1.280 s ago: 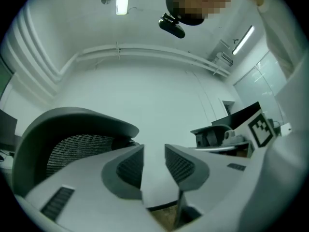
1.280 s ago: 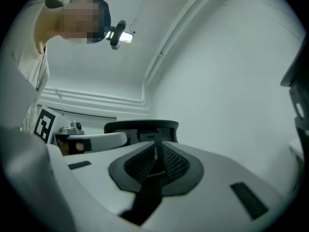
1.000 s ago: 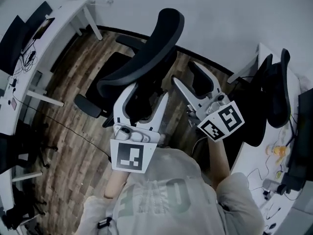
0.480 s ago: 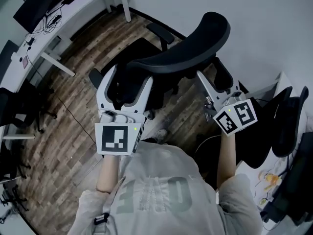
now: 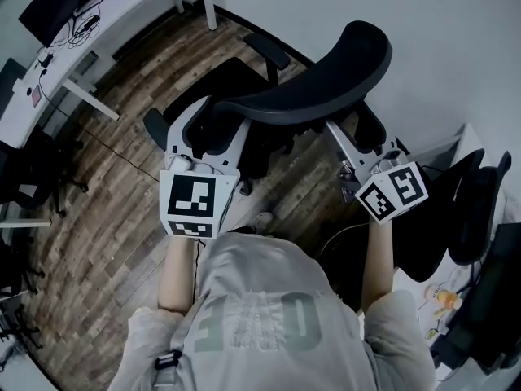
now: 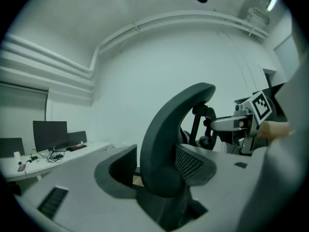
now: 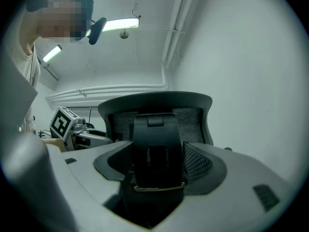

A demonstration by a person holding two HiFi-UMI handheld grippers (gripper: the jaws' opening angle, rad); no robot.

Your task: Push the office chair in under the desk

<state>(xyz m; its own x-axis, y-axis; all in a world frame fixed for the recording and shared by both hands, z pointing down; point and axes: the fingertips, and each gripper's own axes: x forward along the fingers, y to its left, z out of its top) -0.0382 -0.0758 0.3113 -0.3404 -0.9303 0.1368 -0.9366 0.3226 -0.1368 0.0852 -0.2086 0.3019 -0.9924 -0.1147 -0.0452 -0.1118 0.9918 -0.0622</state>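
1. Lining up on the chair (image 5: pixel 326 72): both grippers sit at its back, so I judge the push is about to begin rather than under way.
2. The left gripper (image 5: pixel 213 125) has its jaws spread, though they have just been closing. The back's curved edge stands between them with a gap on one side, so nothing is pinched.
3. The right gripper (image 5: pixel 352 133) has its jaws spread wide, having just been opening. They straddle the back's dark centre spine, and no squeeze shows.
4. The chair stands on the wood floor (image 5: pixel 122 194), well apart from the white desk (image 5: pixel 89 23) at the head view's upper left.
5. The next move calls for a steady shove through the back, steering the seat under the desk. The armrests could catch its edge.
6. No brand is readable on the chair. The cubes (image 5: pixel 191 206) carry square patterns only. The shirt (image 5: pixel 260 316) has large letters I cannot read surely.
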